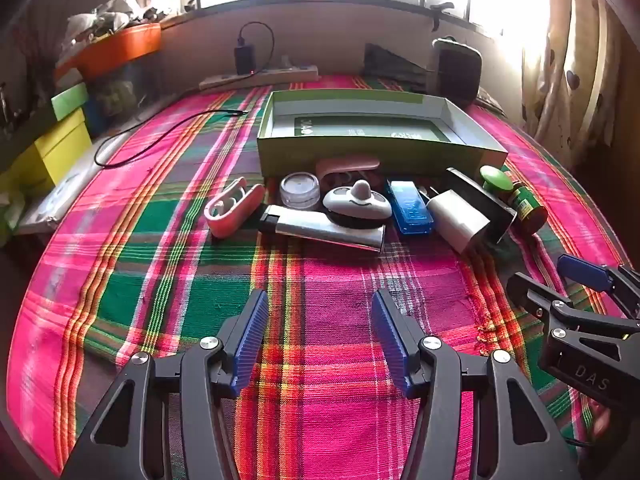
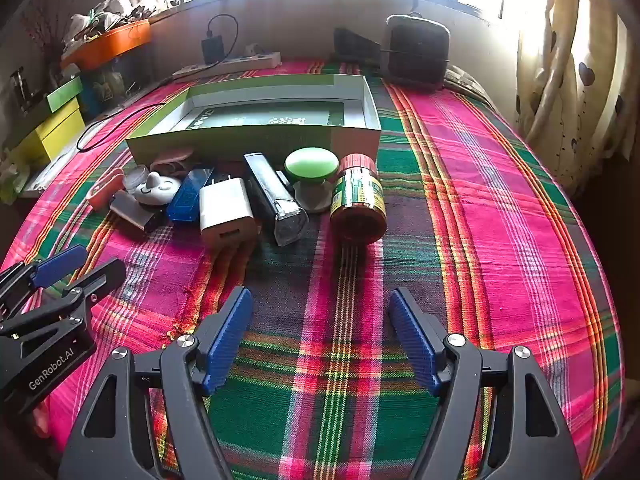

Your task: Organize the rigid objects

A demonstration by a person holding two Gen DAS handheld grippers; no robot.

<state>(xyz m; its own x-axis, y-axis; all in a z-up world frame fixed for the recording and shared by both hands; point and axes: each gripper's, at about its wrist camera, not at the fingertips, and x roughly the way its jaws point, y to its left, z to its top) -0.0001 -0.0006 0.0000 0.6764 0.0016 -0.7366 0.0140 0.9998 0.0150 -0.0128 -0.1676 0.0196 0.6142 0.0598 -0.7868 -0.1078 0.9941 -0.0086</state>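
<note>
Clutter lies in a row across a pink-and-green plaid cloth (image 2: pixel 480 200), just in front of an open green box (image 2: pixel 256 136) whose inside holds only a printed insert. From left to right in the right wrist view the row runs: a pink clip (image 2: pixel 105 192), a small clear jar (image 2: pixel 136 176), a white round gadget (image 2: pixel 156 192) resting on a silver bar (image 2: pixel 132 212), a blue case (image 2: pixel 190 196), a white charger (image 2: pixel 226 212), a black rectangular device (image 2: pixel 274 200), a green knob (image 2: pixel 311 166) and a red-capped bottle (image 2: pixel 358 200) lying on its side. Both tools hover on the near side, well apart from the row. The left gripper (image 1: pixel 320 336) has its blue pads spread wide with nothing between them; the right gripper (image 2: pixel 320 336) is likewise fully spread and empty. A power strip (image 1: pixel 260 78) sits beyond the box by the far wall.
</note>
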